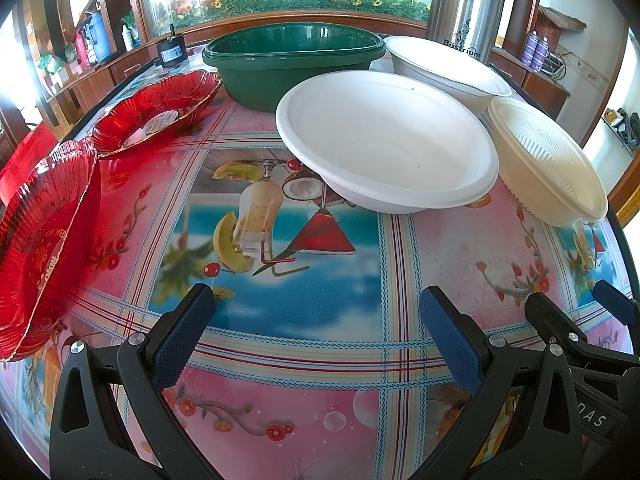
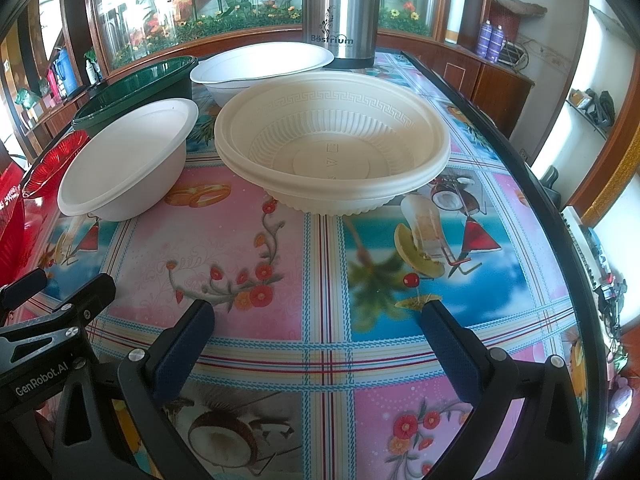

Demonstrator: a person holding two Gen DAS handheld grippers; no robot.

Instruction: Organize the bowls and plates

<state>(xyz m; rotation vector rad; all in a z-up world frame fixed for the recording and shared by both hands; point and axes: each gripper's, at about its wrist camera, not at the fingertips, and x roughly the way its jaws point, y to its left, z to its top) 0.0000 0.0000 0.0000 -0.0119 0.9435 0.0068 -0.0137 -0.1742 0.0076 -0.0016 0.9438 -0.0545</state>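
Observation:
Two red glass plates point(image 1: 156, 108) point(image 1: 44, 240) lie at the left of the table. A white bowl point(image 1: 384, 140) stands in the middle, with a second white bowl point(image 1: 444, 68) behind it and a cream ribbed bowl point(image 1: 548, 164) to its right. A dark green basin point(image 1: 292, 60) sits at the back. My left gripper point(image 1: 316, 320) is open and empty, short of the near white bowl. In the right wrist view the cream bowl point(image 2: 332, 140) is straight ahead and the white bowl point(image 2: 128, 160) to its left. My right gripper point(image 2: 316, 312) is open, holding nothing.
A steel thermos point(image 2: 340, 8) stands at the back behind the bowls. The table carries a patterned plastic cloth point(image 1: 460, 248), and its right edge point(image 2: 560, 216) runs close by. Wooden cabinets and a glass display surround the table. The two grippers sit side by side at the front.

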